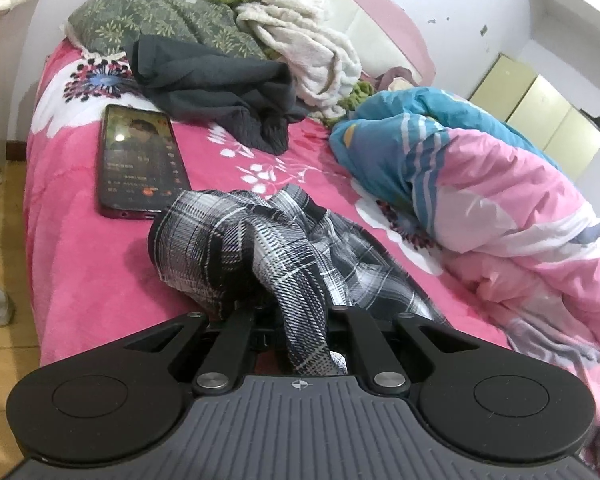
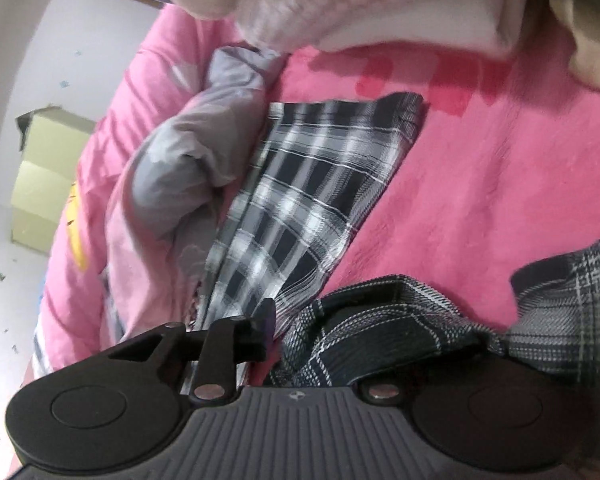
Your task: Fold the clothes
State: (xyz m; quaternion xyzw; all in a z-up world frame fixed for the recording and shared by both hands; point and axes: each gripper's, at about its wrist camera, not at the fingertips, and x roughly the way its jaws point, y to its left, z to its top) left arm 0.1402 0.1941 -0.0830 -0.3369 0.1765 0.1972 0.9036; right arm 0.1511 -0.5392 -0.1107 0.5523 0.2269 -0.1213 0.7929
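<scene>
A black-and-white plaid garment [image 1: 260, 248] lies bunched on the pink bed [image 1: 100, 272]. A strip of it runs down between the fingers of my left gripper [image 1: 298, 314], which is shut on the cloth; the fabric hides its fingertips. In the right wrist view a flat, partly folded section of the plaid garment [image 2: 312, 184] rests on the pink bed [image 2: 480, 168]. My right gripper [image 2: 290, 334] is shut on a bunched edge of it. The left finger [image 2: 262, 330] shows, while cloth covers the other.
A phone [image 1: 140, 160] with its screen lit lies on the bed to the left. Behind it sit a dark grey garment [image 1: 216, 88], a white fluffy blanket [image 1: 308, 40] and a green patterned pillow [image 1: 140, 16]. A blue-and-pink duvet [image 1: 480, 184] is heaped on the right, duvet [image 2: 172, 168].
</scene>
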